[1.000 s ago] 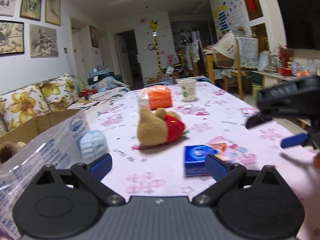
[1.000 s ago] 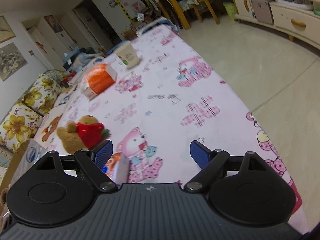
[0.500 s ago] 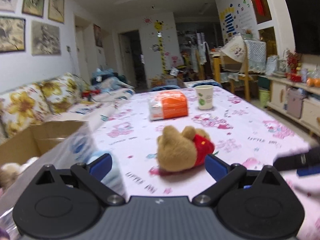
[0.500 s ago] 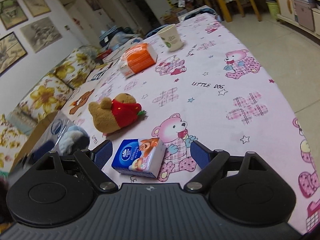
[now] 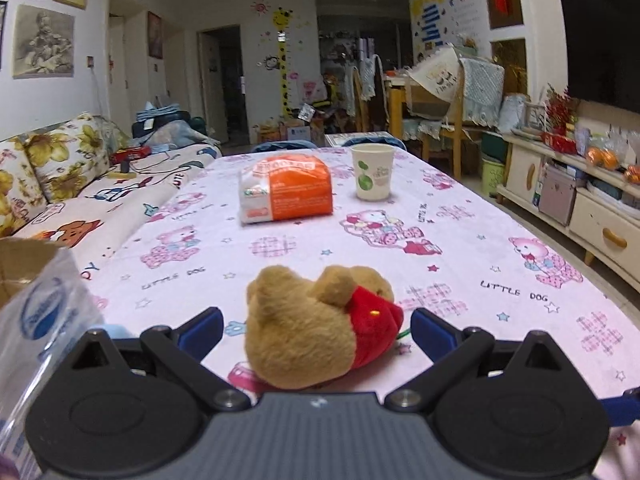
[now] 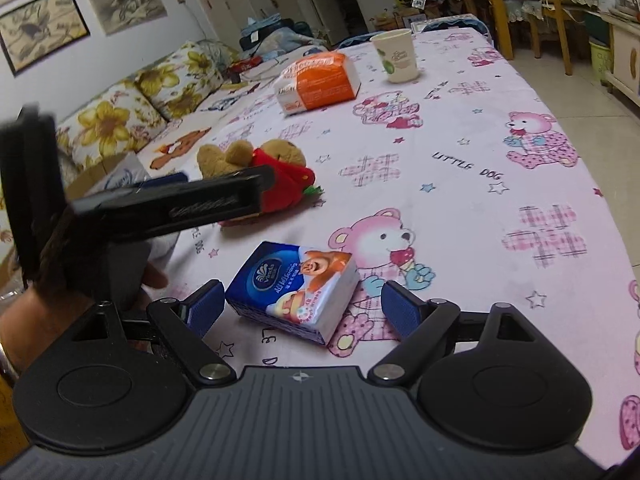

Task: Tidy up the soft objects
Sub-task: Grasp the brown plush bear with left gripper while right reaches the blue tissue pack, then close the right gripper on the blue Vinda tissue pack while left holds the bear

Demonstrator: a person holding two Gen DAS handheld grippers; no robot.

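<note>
Left wrist view: left gripper (image 5: 316, 327) wide open, holding nothing, its blue pads either side of a brown plush bear in a red shirt (image 5: 316, 330) that lay on its side on the table (image 5: 460, 240), at the near end. Past the bear, toward the far edge: an orange tissue pack (image 5: 286, 192) and, just beside it on the right, an upright paper cup (image 5: 373, 172). At the near left edge: a clear plastic bag with a blue logo (image 5: 44, 320), a cardboard box (image 5: 20, 264) behind it. Right wrist view: right gripper (image 6: 298, 306) wide open, gripping nothing, its pads flanking a small blue tissue packet (image 6: 294, 290) that lay flat near the table's near edge, the left pad just beside it, contact not certain. The bear lay farther in, toward the left edge, partly hidden behind the black body of the left gripper. A hand (image 6: 36, 320) showed at the lower left. Orange pack and cup stood near the far end.
</note>
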